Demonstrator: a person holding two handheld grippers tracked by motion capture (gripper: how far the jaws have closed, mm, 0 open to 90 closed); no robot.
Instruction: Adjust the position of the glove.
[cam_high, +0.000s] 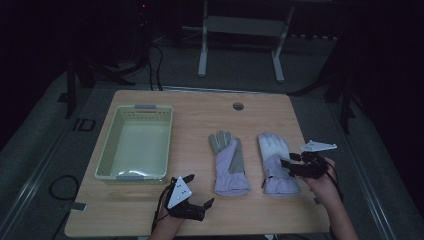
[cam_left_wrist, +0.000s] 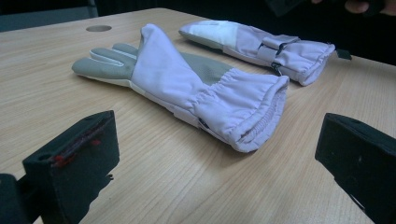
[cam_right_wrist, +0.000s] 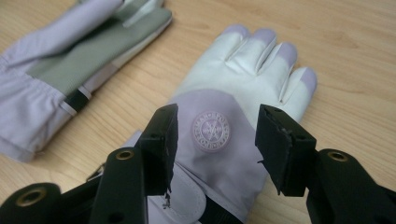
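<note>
Table (cam_high: 200, 215), light wood, w/ round grommet (cam_high: 238, 106) near far edge. Bin (cam_high: 135, 142), pale yellow-green, sits on left side of table. Left glove (cam_high: 229, 162) lies palm up (grey palm) at centre, cuff toward person, just right of bin. Right glove (cam_high: 276, 165) lies back up, white fingers, round logo patch (cam_right_wrist: 211, 130) on back, beside left glove but apart from it. Right gripper (cam_high: 291, 162) hovers over right glove's back/cuff, jaws about half apart, nothing pinched; glove flat on table beneath. Left gripper (cam_high: 200, 192) low near front edge, between bin & left glove's cuff, jaws wide, nothing between them.
</note>
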